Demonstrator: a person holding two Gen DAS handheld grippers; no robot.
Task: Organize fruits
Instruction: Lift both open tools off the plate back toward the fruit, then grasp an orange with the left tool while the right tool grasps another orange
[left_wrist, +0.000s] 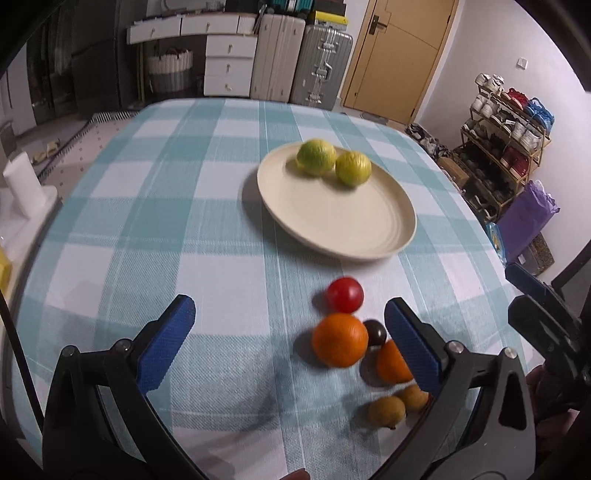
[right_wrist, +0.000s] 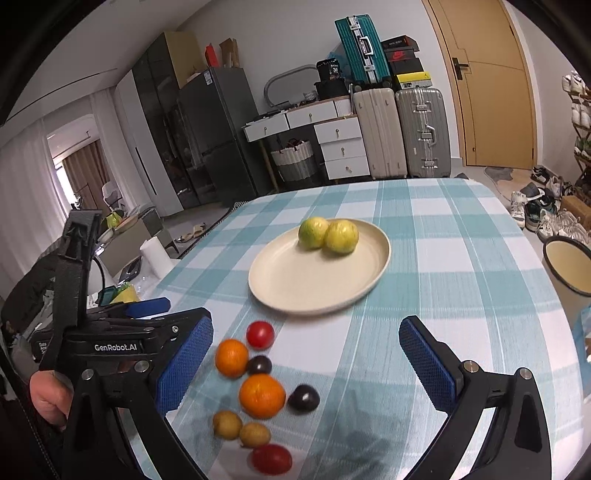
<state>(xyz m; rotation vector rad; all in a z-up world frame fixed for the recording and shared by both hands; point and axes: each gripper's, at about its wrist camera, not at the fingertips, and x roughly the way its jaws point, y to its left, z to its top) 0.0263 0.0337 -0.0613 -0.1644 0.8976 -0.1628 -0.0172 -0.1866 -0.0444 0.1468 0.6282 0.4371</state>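
Plate (right_wrist: 280, 291) sits mid-counter (right_wrist: 461, 258) on the checked cloth, two yellow-green fruits (right_wrist: 313, 232) touching each other at its far side. Rest of the fruit is loose on the cloth, near edge of the plate: a red one (right_wrist: 260, 334), two oranges (right_wrist: 262, 396), two dark plums (right_wrist: 303, 397), two small brown ones (right_wrist: 227, 424), another red one (right_wrist: 271, 459) closest to the camera.

Left gripper (left_wrist: 291, 332) jaws released, spread wide, nothing between the pads; the nearer orange (left_wrist: 340, 339) lies just inside its right finger, not touched. Right gripper (right_wrist: 306, 362) jaws also released and empty, hanging above the loose cluster.

Step in hand, as a judgement: sorting partly done, the yellow-green pair plated, next pick being lined up. Left looks the likelier to go, probably for the orange or the red one beyond it.

Next move calls for: centre the jaws on one fruit only, since the orange touches a plum (left_wrist: 375, 332) and the second orange (left_wrist: 393, 363); come down from above, close gently, round fruit will roll if nudged. Keep the two grippers apart, they are close over the same patch
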